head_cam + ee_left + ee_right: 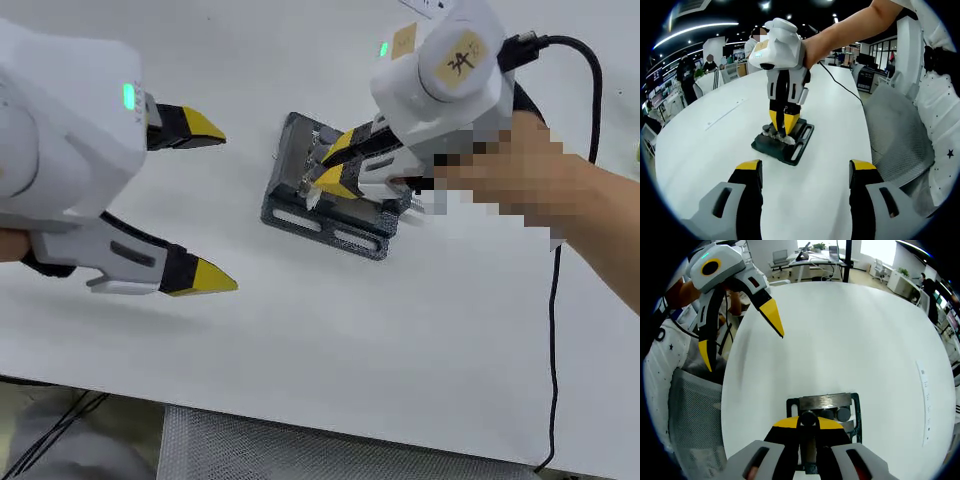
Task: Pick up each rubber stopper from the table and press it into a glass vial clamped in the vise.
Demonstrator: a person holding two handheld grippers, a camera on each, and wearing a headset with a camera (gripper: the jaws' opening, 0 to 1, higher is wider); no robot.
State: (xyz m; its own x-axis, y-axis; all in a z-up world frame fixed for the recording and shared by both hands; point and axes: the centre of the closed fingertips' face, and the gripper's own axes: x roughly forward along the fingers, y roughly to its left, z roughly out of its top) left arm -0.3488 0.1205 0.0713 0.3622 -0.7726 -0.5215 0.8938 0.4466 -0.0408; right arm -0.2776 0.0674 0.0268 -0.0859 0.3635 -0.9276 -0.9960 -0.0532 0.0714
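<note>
Our right tool (323, 167) is pressed together on a dark rubber stopper (808, 417), held right over the vise (335, 232) in the middle of the white tabletop (400, 340). In the right gripper view, two more dark round tops (835, 414) sit just beside it in the clamped row. The vial beneath the stopper is hidden, so we cannot tell how deep it sits. Our left tool (220, 205) hangs spread and empty, well apart from the vise. To do this well, we judge we should keep the stopper upright and centred on the vial mouth, push straight down, and let go only once it seats.
</note>
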